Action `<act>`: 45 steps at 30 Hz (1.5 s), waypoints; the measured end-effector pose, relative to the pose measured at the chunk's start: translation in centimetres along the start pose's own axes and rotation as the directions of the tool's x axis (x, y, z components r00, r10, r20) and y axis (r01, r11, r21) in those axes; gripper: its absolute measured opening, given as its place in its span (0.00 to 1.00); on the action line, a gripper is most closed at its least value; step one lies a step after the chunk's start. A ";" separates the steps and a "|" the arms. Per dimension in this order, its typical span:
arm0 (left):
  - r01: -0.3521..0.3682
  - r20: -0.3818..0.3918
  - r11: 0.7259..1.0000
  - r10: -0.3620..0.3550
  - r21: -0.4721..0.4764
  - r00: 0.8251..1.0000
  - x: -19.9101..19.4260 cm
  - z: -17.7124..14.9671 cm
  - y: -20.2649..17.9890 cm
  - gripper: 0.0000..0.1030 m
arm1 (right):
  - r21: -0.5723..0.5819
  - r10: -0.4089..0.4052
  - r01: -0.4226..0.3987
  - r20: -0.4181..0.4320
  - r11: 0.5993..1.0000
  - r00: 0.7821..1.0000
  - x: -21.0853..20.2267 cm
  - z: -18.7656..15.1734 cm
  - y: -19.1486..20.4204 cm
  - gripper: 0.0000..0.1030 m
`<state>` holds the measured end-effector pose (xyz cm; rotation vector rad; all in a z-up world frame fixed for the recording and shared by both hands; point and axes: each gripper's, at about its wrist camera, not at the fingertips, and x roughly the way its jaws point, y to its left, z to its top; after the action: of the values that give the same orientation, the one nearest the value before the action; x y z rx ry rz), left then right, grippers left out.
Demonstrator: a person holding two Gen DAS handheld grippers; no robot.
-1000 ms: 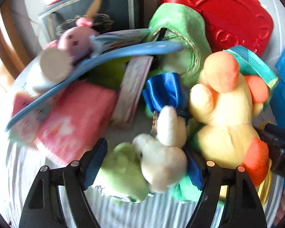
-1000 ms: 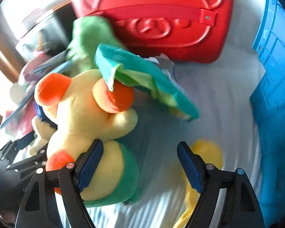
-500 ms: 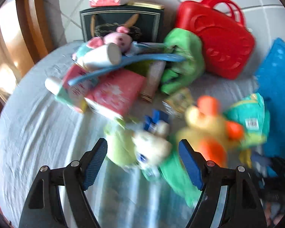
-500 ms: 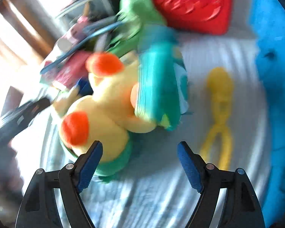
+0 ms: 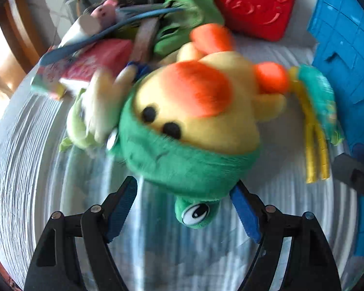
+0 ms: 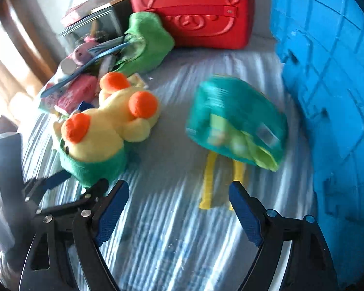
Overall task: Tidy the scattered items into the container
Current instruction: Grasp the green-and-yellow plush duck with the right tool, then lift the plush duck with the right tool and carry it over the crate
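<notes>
My left tool (image 5: 183, 208) gapes around the plush (image 5: 196, 121), not gripping; my right tool (image 6: 178, 208) gapes empty near the pouch (image 6: 235, 118).

Plush duck (image 6: 109, 126) left of pouch (image 6: 235, 121)

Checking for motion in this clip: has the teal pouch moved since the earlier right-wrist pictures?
Yes. The teal pouch has come off the yellow plush and now lies apart from it, nearer the blue bin.

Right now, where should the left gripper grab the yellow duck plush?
Grip the yellow duck plush across its green hood, coming straight ahead with the left gripper. That soft end faces the open jaws and looks narrow enough to fit between them.
</notes>
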<state>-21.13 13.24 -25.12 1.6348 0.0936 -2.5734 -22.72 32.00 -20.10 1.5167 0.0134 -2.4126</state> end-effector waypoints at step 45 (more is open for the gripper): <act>0.006 0.345 0.993 -0.048 0.121 0.938 -11.0 0.6 -0.6 0.59 | -0.164 0.151 -0.099 0.350 0.982 0.924 -6.4 1.6 5.9 0.31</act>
<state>-17.04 14.26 -14.88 1.1877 -0.0642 -2.8923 -20.08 27.66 -12.87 0.9638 0.0119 -2.4883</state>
